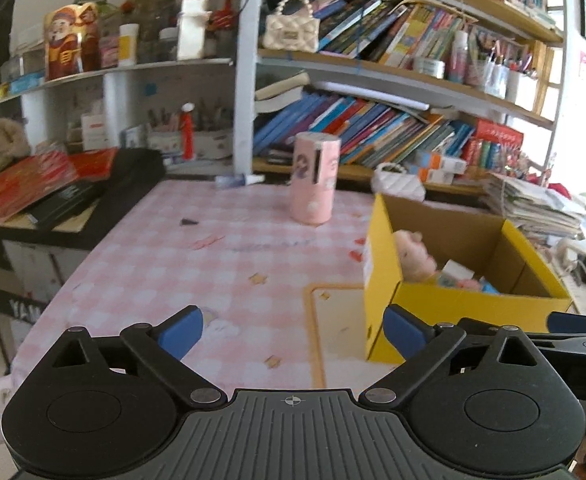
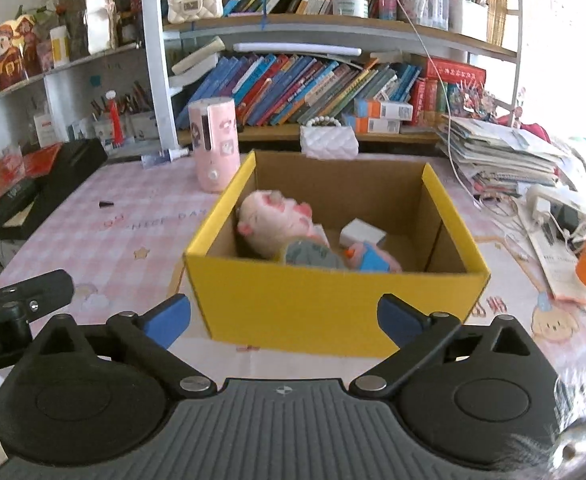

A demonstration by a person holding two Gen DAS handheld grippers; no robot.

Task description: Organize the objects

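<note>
Yellow box (image 2: pixel 333 308) holding plush toys (image 2: pixel 277 220), both grippers empty — spread wide

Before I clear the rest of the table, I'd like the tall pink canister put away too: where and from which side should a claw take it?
Grip the pink canister across its round body, about halfway up, coming in level from the near, open side of the table. It stands upright and alone beside the yellow box, with bookshelves close behind it. The left claw is open and probably nearer.
</note>
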